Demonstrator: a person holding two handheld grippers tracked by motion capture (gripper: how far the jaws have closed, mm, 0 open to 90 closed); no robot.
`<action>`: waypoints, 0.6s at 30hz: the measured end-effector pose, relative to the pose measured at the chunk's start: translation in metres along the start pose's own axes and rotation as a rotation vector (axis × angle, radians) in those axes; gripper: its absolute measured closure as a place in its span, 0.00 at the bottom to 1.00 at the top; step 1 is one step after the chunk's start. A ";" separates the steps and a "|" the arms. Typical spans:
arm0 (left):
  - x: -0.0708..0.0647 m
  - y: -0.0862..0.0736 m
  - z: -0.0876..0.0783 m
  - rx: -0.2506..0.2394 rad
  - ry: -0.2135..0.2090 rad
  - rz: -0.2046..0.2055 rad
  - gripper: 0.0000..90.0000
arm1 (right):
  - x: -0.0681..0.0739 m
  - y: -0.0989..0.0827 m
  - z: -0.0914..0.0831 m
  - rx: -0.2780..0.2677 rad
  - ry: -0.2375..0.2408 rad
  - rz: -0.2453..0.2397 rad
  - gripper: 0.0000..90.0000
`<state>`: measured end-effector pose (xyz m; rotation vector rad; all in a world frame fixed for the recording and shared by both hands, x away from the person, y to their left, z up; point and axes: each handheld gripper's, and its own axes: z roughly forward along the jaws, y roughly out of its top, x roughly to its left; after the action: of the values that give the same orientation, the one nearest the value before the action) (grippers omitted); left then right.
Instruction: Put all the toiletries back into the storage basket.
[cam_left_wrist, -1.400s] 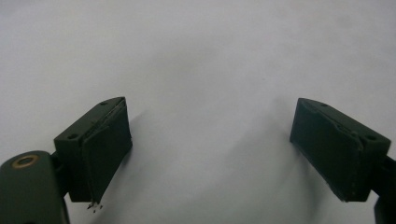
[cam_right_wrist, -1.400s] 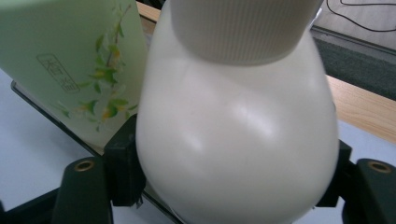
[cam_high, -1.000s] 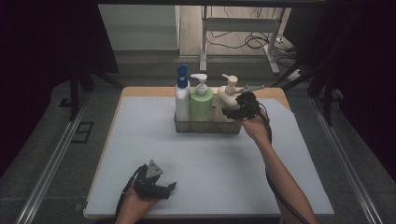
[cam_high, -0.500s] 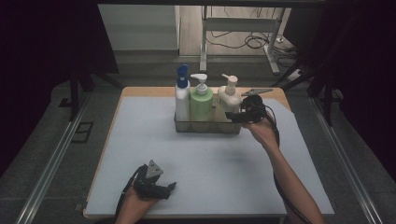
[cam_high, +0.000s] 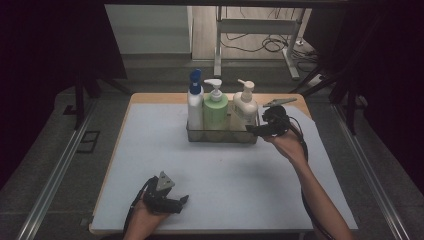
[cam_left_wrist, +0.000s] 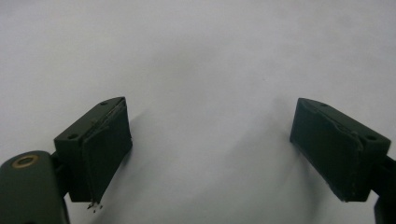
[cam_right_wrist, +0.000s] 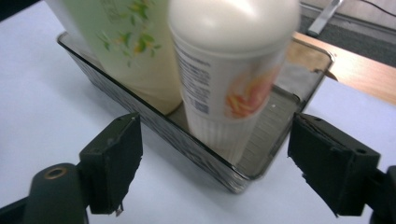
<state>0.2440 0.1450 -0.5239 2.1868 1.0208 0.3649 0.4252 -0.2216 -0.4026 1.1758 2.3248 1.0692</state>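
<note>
Three pump bottles stand upright in a clear rectangular tray (cam_high: 222, 137) at the back middle of the table: a white one with a blue cap (cam_high: 194, 102), a green one (cam_high: 215, 107) and a cream one (cam_high: 244, 107). My right gripper (cam_high: 254, 130) hovers open just right of the tray's right end, jaws pointing left at it. In the right gripper view the cream bottle (cam_right_wrist: 233, 70) and green bottle (cam_right_wrist: 126, 42) rise beyond the tray wall (cam_right_wrist: 187, 142), between the jaws' lines. My left gripper (cam_high: 182, 200) rests open near the front left edge, over bare mat (cam_left_wrist: 201, 93).
A white mat (cam_high: 225, 180) covers the wooden table, whose bare edge (cam_high: 160, 97) shows at the back. Dark floor, metal rails and a desk frame with cables lie beyond the table.
My right gripper has drawn back from the cream bottle's top, moving right and down to the tray's right end. The left gripper has stayed put.
</note>
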 end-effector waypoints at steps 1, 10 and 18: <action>0.000 0.000 0.000 0.000 0.000 0.000 0.13 | 0.000 0.000 0.000 0.000 0.000 0.000 0.21; 0.000 0.000 0.000 0.000 0.000 0.000 0.13 | -0.012 -0.005 -0.007 0.003 -0.052 -0.010 0.66; 0.000 0.000 0.000 0.000 0.000 0.000 0.13 | -0.018 -0.003 0.004 0.027 -0.099 -0.001 0.85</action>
<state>0.2440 0.1450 -0.5239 2.1864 1.0211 0.3645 0.4370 -0.2348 -0.4083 1.2094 2.2706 0.9605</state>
